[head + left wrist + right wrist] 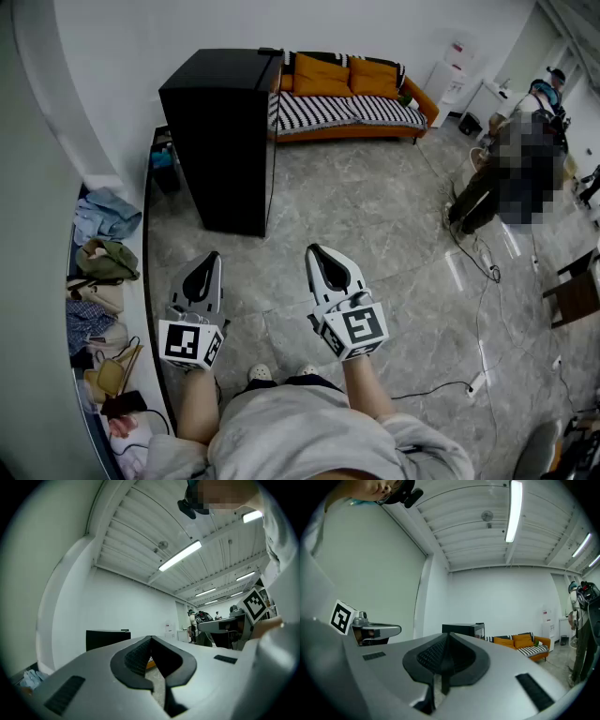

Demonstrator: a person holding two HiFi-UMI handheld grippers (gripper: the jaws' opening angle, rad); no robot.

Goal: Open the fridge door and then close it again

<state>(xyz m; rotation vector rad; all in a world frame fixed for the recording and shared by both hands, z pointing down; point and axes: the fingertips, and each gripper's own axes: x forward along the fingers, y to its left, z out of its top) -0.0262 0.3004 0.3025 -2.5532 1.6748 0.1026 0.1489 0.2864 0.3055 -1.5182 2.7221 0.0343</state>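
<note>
A black fridge (223, 131) stands on the marble floor against the white wall, its door closed; it also shows as a dark box in the left gripper view (105, 638) and the right gripper view (464, 629). My left gripper (208, 259) points toward it from about a metre away, jaws shut with nothing between them. My right gripper (315, 253) is beside it, likewise shut and empty. Both tips (150, 639) (446, 635) meet at a point in their own views.
An orange sofa (349, 94) with a striped cover stands right of the fridge. A low curved shelf (141, 272) with clothes (105, 214) runs along the left. Cables (478, 272) lie on the floor at right, near a person (525, 159) and a chair (577, 295).
</note>
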